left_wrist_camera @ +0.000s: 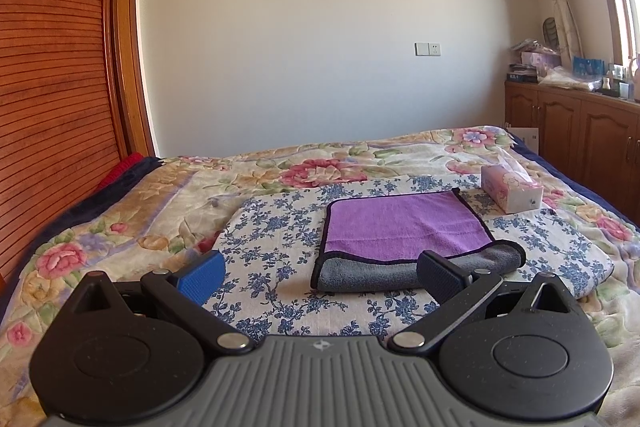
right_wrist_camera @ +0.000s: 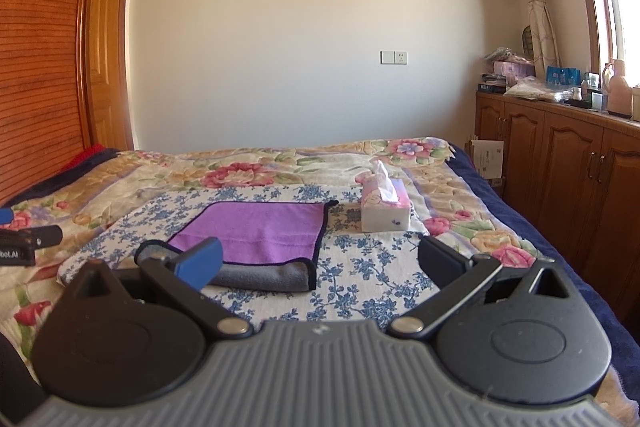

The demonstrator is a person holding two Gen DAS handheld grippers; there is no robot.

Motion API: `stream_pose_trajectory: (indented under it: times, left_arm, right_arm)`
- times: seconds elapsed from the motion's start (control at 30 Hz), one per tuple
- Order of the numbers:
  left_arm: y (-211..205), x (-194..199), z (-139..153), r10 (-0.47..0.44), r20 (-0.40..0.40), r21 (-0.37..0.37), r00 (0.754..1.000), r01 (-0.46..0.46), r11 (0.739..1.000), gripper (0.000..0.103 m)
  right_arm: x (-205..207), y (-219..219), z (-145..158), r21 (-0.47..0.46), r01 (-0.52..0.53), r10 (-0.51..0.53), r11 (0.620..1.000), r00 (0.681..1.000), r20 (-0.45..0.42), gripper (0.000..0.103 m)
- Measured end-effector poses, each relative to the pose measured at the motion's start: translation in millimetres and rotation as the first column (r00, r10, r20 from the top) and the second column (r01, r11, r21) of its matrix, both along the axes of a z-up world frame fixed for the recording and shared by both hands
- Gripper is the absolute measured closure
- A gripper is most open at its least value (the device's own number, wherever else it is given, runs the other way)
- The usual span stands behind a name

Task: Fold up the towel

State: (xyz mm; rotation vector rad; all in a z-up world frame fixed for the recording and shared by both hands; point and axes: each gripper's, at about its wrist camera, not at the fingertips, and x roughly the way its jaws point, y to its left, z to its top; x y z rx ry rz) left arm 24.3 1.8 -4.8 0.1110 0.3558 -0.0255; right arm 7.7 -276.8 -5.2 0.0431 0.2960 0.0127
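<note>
A purple towel (left_wrist_camera: 404, 225) with a grey underside and dark trim lies folded on a blue-flowered white cloth (left_wrist_camera: 276, 231) on the bed. Its grey near edge is rolled toward me. My left gripper (left_wrist_camera: 320, 277) is open and empty, just short of the towel's near edge, with its right finger (left_wrist_camera: 438, 277) in front of the grey fold. In the right wrist view the towel (right_wrist_camera: 260, 237) lies ahead and to the left. My right gripper (right_wrist_camera: 320, 263) is open and empty, its left finger (right_wrist_camera: 200, 263) in front of the towel's near left corner.
A tissue box (left_wrist_camera: 510, 189) stands on the bed right of the towel; it also shows in the right wrist view (right_wrist_camera: 384, 207). A floral blanket (left_wrist_camera: 120, 227) covers the bed. Wooden cabinets (right_wrist_camera: 560, 163) line the right wall. The left gripper's body (right_wrist_camera: 24, 241) shows at the left edge.
</note>
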Motion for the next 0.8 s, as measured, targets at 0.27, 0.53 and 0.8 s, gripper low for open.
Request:
stream_pose_trajectory:
  times: [0.27, 0.53, 0.8]
  left_arm:
    - [1, 21, -7, -0.011, -0.047, -0.001, 0.999, 0.011, 1.000, 0.000]
    - [2, 50, -13, -0.035, -0.078, 0.012, 0.996, 0.036, 0.999, 0.000]
    - [2, 79, -16, -0.070, -0.097, 0.016, 0.993, 0.072, 0.997, 0.000]
  right_arm:
    - [14, 6, -9, -0.007, -0.018, 0.018, 1.000, 1.000, -0.022, 0.000]
    - [28, 9, -16, -0.012, -0.035, 0.034, 0.999, 0.998, -0.050, 0.000]
    - [42, 8, -20, -0.010, -0.041, 0.040, 0.999, 0.997, -0.073, 0.000]
